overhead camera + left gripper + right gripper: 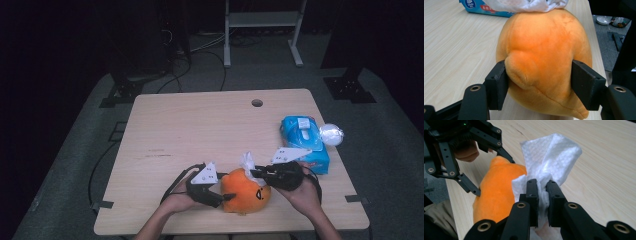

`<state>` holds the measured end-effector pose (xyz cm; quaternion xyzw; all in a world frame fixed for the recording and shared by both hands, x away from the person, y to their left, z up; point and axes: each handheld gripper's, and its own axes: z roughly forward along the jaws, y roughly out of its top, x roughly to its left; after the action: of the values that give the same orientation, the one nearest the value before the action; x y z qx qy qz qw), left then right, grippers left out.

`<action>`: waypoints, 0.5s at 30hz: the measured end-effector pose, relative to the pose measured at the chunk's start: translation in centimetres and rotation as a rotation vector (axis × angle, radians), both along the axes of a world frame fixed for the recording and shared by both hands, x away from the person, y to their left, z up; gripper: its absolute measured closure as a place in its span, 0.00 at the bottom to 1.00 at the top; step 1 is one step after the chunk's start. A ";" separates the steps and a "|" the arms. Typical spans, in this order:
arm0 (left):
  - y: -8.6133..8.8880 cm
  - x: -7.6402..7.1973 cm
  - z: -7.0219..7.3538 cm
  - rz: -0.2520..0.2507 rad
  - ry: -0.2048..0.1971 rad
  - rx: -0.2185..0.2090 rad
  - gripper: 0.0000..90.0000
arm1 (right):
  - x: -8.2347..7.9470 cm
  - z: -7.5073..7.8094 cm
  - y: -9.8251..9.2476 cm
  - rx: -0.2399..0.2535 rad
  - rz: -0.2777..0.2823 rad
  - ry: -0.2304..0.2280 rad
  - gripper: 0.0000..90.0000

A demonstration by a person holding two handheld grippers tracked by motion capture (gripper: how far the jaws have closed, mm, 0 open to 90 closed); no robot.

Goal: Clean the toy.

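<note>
The left gripper (227,192) clamped the orange plush toy (245,192) from the side, near the table's front edge. In the left gripper view its two black jaws pressed into the soft body of the toy (544,57), one on each flank, and the fabric bulged out between them; a small rounded nub of plush sat against the inner face of one jaw. The toy rested on the wooden table (200,130), its base touching the surface just past the jaw tips.

The right gripper (257,174) came in from the other side and stood above the toy's top. Its jaws were closed on a white tissue (551,155), which rose in a crumpled fan beyond the jaw tips. In the right gripper view the pinched part of the tissue ran down between the pads, and the orange toy (496,192) lay directly beside and below them. In the left gripper view the tissue (529,5) lay bunched on the crown of the toy, touching it. The left gripper (471,150) appeared across the toy from the right one, with the person's fingers behind it.

Beyond the right gripper, well apart from the toy, a blue tissue pack (305,142) lay on the table, and a crumpled whitish ball (331,134) sat just beside its far end, at the table's edge.
</note>
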<state>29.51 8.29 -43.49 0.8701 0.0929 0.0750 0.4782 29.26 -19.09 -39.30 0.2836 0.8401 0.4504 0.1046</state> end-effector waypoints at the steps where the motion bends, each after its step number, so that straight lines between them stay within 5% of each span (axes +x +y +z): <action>1: 0.0 0.0 0.0 0.002 0.003 -0.002 0.38 | 0.1 -0.1 -0.3 0.000 -0.006 0.008 0.90; 5: -0.5 -0.1 0.1 -0.003 0.001 -0.001 0.39 | 0.3 -0.2 -0.7 0.008 -0.035 0.027 0.90; 8: -0.6 -0.2 0.1 -0.012 -0.008 0.004 0.39 | -0.1 0.2 0.3 0.041 -0.005 0.021 0.90; 11: -0.4 0.0 0.0 -0.004 -0.003 0.002 0.39 | -0.4 0.4 1.3 0.018 0.018 -0.002 0.90; 15: 0.0 0.4 -0.3 0.017 0.016 0.003 0.40 | 0.3 -0.2 0.2 0.007 -0.015 0.012 0.90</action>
<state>29.86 8.25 -43.76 0.8705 0.1043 0.0722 0.4755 29.55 -18.93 -39.46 0.2930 0.8369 0.4509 0.1023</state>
